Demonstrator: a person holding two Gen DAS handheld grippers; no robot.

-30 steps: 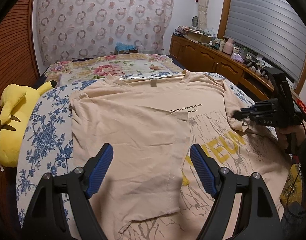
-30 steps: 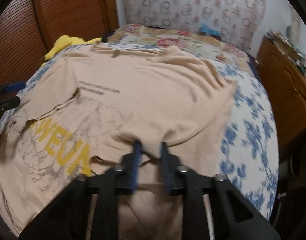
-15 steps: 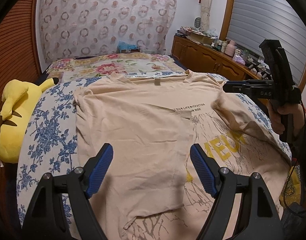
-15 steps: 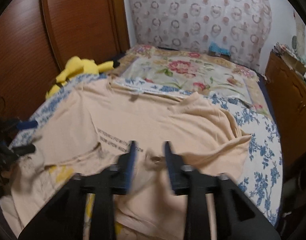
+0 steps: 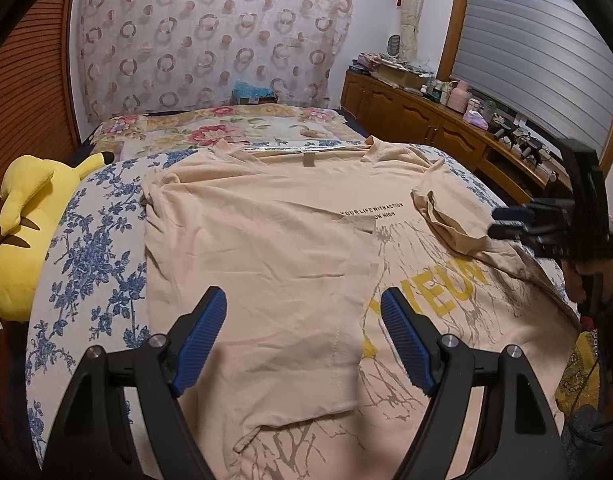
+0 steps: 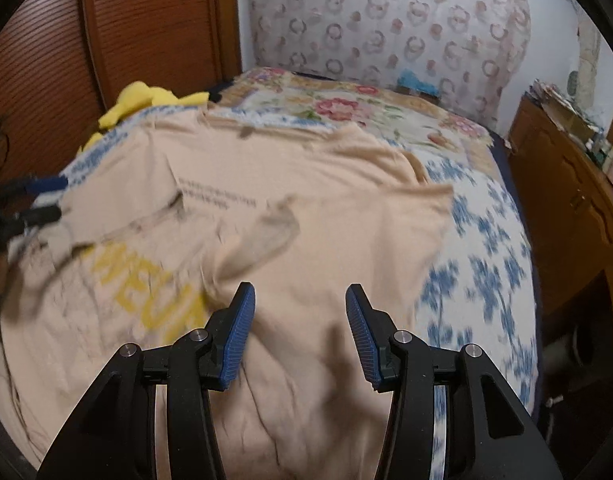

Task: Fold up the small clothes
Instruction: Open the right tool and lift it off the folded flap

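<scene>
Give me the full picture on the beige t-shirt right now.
The beige t-shirt lies spread on the blue-floral bedspread, neck toward the far end. It looks like soft, thin knit fabric, with small dark lettering, a yellow word and grey branching lines on it. The side away from the right claw is folded inward over part of the print; the other sleeve lies flopped and crumpled on the chest. The right claw is opening just above it, with nothing between its fingers.

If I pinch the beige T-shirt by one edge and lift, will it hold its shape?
Probably not: the beige T-shirt lies limp, its sleeve crumpled where it lies. It looks thin and light, so likely drapes and drags on the floral bedspread.
</scene>
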